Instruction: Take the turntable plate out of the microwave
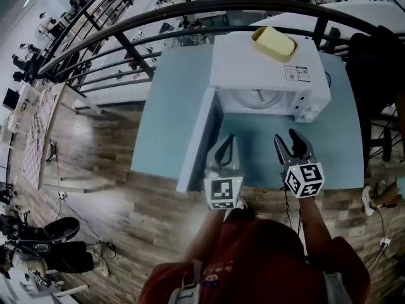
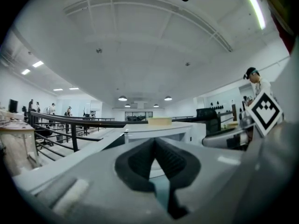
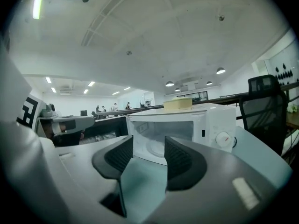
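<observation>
The white microwave [image 1: 269, 68] stands on the light blue table [image 1: 168, 106] with its door [image 1: 197, 141] swung open to the left. The glass turntable plate [image 1: 258, 100] lies inside the cavity. In the right gripper view the plate [image 3: 156, 148] shows between the jaws, some way ahead. My left gripper [image 1: 228, 139] is shut and empty, in front of the door's inner side, short of the cavity. My right gripper [image 1: 286, 138] is open and empty, pointing at the microwave's front from the near half of the table. In the left gripper view the shut left gripper [image 2: 154, 142] covers most of the microwave [image 2: 161, 130].
A yellow container [image 1: 274, 43] sits on top of the microwave. A dark railing [image 1: 126, 27] curves behind the table. A black office chair [image 3: 264, 106] stands at the right. Wooden floor lies along the table's near edge and to its left.
</observation>
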`<state>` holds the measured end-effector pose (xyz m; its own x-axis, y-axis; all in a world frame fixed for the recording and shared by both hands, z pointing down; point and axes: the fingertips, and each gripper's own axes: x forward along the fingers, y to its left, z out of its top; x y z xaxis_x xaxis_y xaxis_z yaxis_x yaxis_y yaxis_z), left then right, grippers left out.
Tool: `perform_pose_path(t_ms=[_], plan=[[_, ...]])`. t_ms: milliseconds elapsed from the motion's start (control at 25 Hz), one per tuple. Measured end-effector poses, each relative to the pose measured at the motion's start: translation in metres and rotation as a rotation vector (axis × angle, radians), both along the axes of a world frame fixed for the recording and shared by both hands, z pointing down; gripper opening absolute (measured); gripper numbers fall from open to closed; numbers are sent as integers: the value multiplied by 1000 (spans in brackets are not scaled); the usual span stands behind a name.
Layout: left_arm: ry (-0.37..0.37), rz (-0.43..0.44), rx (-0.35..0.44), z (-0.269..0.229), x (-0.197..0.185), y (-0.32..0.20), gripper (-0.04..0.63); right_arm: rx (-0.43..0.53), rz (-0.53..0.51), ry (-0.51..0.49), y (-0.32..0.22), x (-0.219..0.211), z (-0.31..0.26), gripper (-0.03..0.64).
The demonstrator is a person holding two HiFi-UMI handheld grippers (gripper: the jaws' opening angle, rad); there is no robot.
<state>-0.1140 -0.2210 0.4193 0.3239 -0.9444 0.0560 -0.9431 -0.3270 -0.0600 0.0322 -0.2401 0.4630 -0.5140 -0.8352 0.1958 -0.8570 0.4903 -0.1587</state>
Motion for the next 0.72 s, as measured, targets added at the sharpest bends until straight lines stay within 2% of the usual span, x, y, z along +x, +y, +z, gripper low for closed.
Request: perform_pose_path(t_ms=[200, 360, 720], plan=[[7, 44, -2, 9, -11, -24, -2, -20, 6, 52, -22, -23, 14, 193], [8, 86, -3, 20, -9, -37, -2, -24, -6, 135, -38, -36, 32, 193], [4, 109, -23, 41, -9, -53, -2, -6, -137, 496, -78, -53, 82, 193]])
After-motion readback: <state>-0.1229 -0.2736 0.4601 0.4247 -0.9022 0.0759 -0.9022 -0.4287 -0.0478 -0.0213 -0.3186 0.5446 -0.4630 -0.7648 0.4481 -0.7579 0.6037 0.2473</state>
